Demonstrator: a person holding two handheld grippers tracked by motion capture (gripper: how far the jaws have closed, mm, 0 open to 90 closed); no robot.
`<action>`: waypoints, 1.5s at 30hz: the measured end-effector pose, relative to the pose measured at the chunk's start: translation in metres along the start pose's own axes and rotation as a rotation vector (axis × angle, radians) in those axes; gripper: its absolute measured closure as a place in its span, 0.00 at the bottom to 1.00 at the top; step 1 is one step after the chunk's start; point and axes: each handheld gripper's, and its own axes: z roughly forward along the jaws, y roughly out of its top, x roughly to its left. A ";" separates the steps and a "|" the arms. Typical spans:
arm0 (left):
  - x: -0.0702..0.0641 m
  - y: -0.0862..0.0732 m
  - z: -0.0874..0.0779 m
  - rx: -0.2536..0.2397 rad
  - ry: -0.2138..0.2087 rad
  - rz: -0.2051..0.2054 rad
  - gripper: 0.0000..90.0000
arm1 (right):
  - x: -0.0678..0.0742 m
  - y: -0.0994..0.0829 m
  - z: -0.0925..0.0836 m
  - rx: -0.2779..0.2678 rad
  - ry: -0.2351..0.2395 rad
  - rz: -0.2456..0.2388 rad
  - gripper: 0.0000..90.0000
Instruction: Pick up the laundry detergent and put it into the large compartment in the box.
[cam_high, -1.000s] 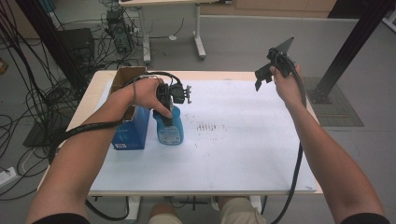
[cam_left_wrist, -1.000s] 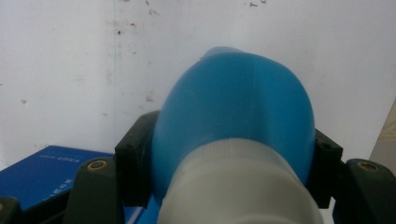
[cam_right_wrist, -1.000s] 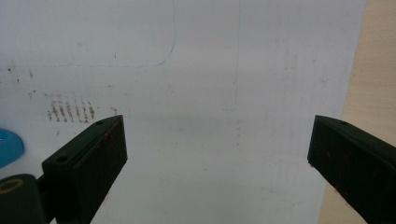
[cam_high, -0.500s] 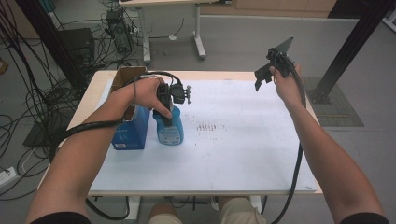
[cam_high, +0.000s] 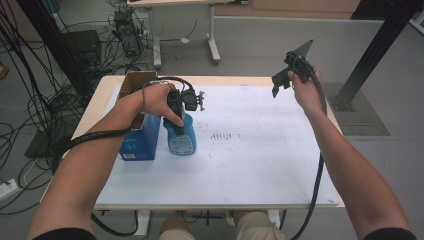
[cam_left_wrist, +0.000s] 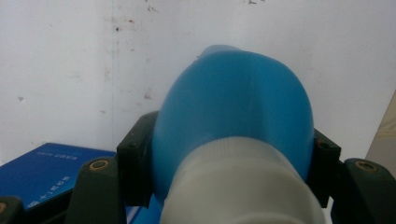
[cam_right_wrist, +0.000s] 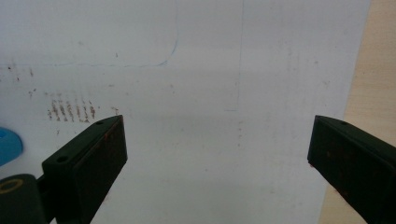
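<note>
The left gripper (cam_high: 177, 119) is pinching the blue bottle (cam_high: 181, 137) below its white cap (cam_left_wrist: 243, 186), beside a blue box (cam_high: 140, 140); the right gripper (cam_right_wrist: 217, 154) is hovering spread wide, holding nothing

A blue bottle (cam_high: 181, 137) with a white cap (cam_left_wrist: 243, 186) stands beside a dark blue box (cam_high: 141, 140) at its nine o'clock. The table sheet (cam_high: 250, 160) is white with brownish speckles.
</note>
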 end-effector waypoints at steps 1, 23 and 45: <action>0.000 0.000 0.000 0.000 0.000 0.000 0.40 | 0.000 0.000 0.000 0.000 0.000 0.000 0.05; 0.000 0.002 0.000 0.007 -0.002 -0.002 0.41 | -0.001 0.000 0.000 0.000 0.001 0.000 0.05; 0.000 0.001 0.000 0.006 0.000 -0.005 0.40 | 0.000 0.000 0.000 0.005 0.005 -0.002 0.05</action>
